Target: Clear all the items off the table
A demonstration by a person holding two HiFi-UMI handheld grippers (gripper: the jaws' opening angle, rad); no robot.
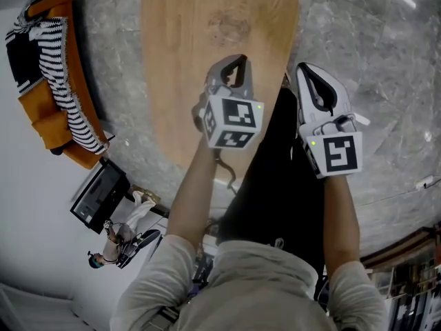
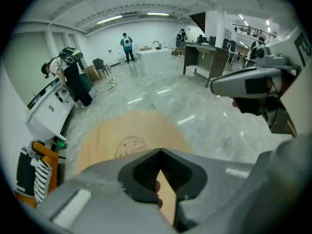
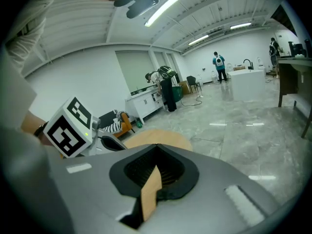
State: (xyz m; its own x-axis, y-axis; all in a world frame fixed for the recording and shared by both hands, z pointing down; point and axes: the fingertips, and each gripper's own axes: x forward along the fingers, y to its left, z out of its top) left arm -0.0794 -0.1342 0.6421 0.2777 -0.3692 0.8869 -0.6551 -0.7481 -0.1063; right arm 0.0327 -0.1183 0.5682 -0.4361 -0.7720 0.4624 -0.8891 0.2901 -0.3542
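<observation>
Wooden table [image 1: 180, 81] under left hand-held gripper [image 1: 236, 62], beside right hand-held gripper [image 1: 308, 72]; both pressed together.

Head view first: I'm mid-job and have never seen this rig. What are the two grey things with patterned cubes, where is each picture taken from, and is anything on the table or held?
There is no robot. A person holds a hand-held claw in each hand. The head view looks down from the person's head at the left claw and the right claw, by the near end of the wooden table. The marker cubes are parts of the claws. The other two pictures come from a camera riding on each claw, looking along its jaws. Both pairs of jaws are together with nothing between them. I see no items on the visible tabletop.
</observation>
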